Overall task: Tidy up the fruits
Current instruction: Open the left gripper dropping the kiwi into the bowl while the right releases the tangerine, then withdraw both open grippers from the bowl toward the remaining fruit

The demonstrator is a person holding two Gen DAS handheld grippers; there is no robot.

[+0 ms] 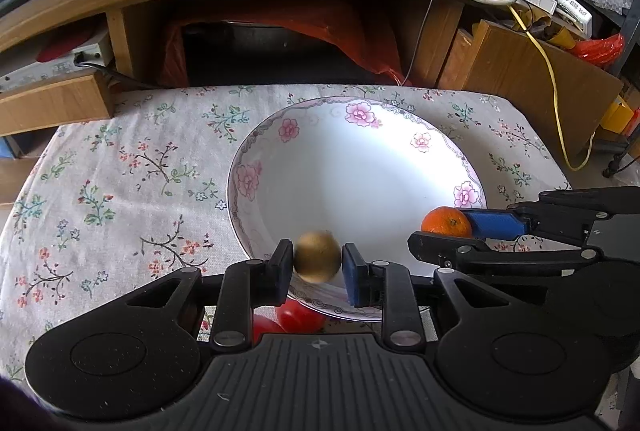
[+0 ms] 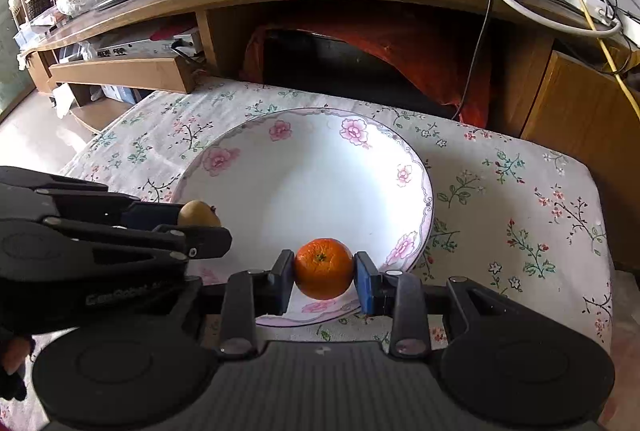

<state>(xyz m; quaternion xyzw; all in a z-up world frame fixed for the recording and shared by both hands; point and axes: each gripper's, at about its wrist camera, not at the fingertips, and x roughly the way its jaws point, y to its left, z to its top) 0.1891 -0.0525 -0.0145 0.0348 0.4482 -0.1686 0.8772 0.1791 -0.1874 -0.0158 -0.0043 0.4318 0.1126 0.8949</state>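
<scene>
Floral-clothed surface, cluttered wooden cabinet behind. The left tool clamps a blurred brownish fruit over the plate's near rim; the right tool grips an orange there too. Red fruit shows half-hidden underneath.

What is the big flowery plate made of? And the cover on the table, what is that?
The plate looks like glazed ceramic or porcelain: smooth, glossy white with a printed pink flower border, though hard plastic could look similar. The table cover looks like matte woven cloth, probably cotton: dull, soft, slightly wrinkled, with a small floral print.
</scene>
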